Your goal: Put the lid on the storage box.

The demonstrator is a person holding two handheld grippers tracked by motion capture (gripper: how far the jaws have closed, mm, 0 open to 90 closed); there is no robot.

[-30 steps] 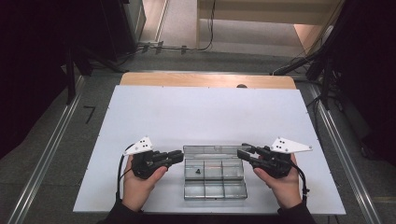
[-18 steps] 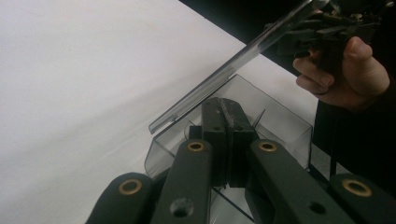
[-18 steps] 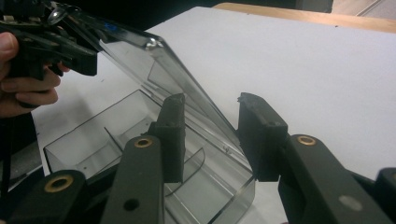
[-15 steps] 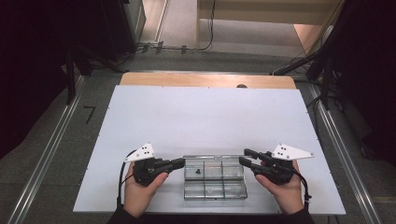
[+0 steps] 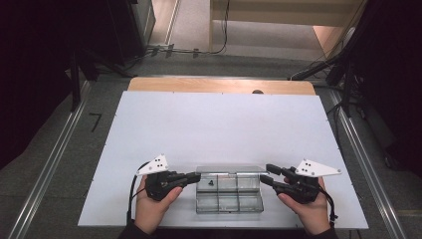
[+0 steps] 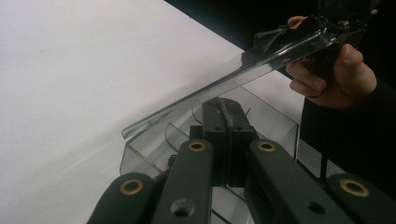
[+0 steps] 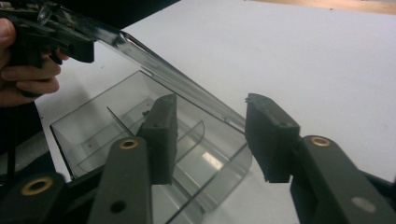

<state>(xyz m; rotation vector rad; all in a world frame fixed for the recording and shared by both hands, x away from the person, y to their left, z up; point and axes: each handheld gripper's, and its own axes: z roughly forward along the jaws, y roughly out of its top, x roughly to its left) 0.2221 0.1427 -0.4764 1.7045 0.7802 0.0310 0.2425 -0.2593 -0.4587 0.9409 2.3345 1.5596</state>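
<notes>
My left hand-held gripper is pinching the clear box's lid by its left end. My right hand-held gripper, spread, sits just off the right end; the lid runs straight between them.

A white table top fills the scene, a wooden strip along its far edge. Grey floor and metal rails flank it; cables trail beyond.

Left tongs closed at clear box edge; right tongs drew back, opening slightly.
</notes>
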